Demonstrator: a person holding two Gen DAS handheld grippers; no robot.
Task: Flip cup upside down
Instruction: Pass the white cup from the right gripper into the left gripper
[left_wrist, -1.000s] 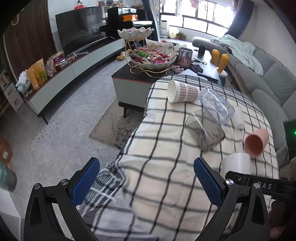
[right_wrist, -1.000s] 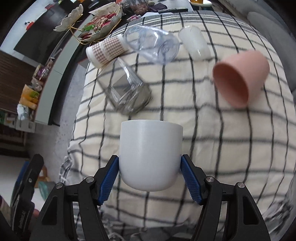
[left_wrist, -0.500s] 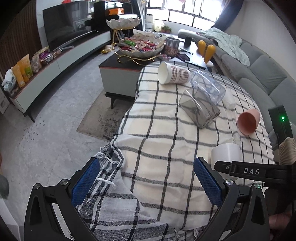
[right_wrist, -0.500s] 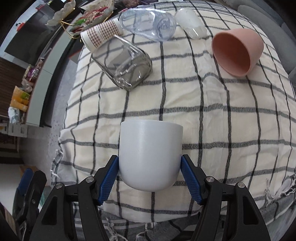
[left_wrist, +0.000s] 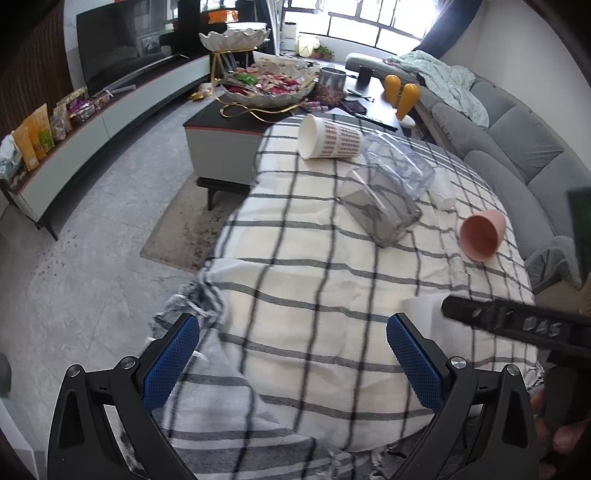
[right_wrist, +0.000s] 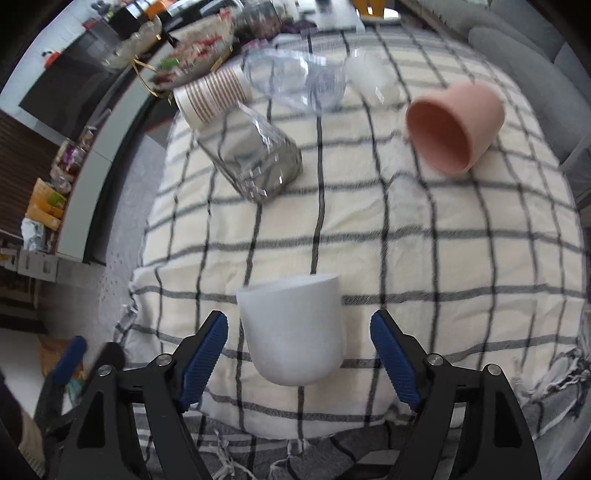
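Note:
A white cup (right_wrist: 293, 330) stands upside down on the checked cloth (right_wrist: 424, 236), between the blue pads of my right gripper (right_wrist: 299, 360). The jaws are open and clear of the cup on both sides. In the left wrist view only a bit of the white cup (left_wrist: 421, 310) shows behind the right gripper's black body. My left gripper (left_wrist: 291, 360) is open and empty above the cloth's near edge.
Lying on their sides on the cloth are a pink cup (right_wrist: 454, 127), a grey glass tumbler (right_wrist: 255, 162), a patterned paper cup (right_wrist: 210, 98), a clear plastic cup (right_wrist: 295, 79) and a small frosted cup (right_wrist: 371, 75). A low table with a snack bowl (left_wrist: 266, 88) stands beyond; a grey sofa (left_wrist: 517, 147) is at right.
My right gripper has opened and let go of the white cup, which now stands on the cloth. My left gripper has shifted a little over the near edge.

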